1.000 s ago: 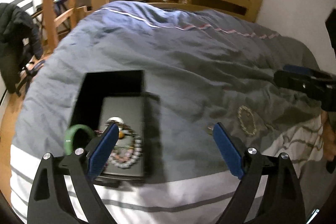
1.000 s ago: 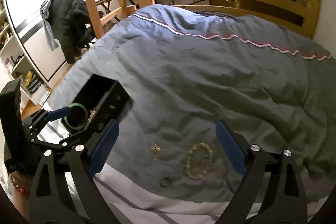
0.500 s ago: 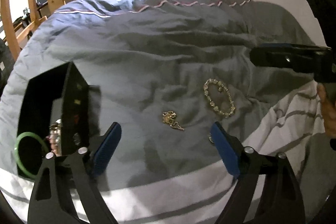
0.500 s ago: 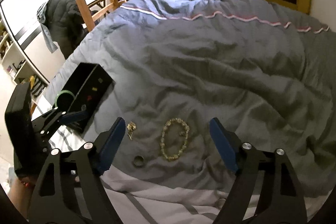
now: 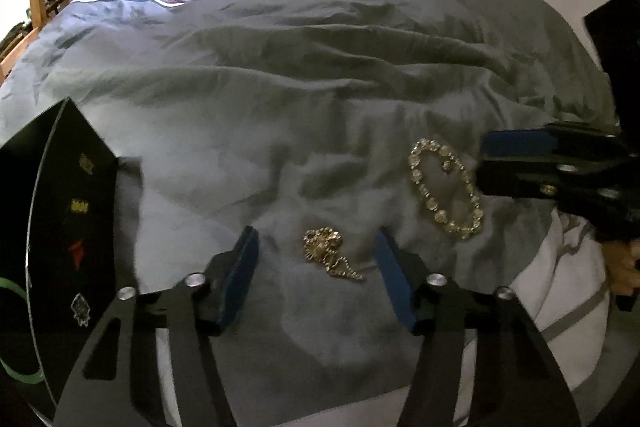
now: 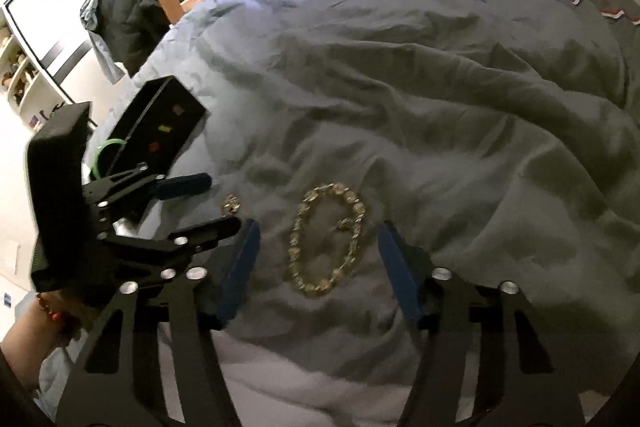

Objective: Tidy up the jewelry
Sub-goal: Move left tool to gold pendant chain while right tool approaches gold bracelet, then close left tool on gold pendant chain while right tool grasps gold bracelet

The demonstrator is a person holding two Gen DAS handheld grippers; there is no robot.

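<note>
Nearest, the left gripper (image 5: pixel 316 259) is closing around the gold chain (image 5: pixel 326 255), the right gripper (image 6: pixel 318 251) around the beaded bracelet (image 6: pixel 326 239); neither pinches yet. Pads may snag the soft duvet (image 5: pixel 280 87) (slack links slip). Far left, the black box (image 6: pixel 160 131) holds a green bangle (image 6: pixel 106 155).

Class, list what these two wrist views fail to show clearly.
- Black jewelry box: interior unseen; left view's edge crops it.
- Green bangle: partly behind the box wall, right view.
- Small gold chain piece: too small in the right view; the left gripper covers part.
</note>
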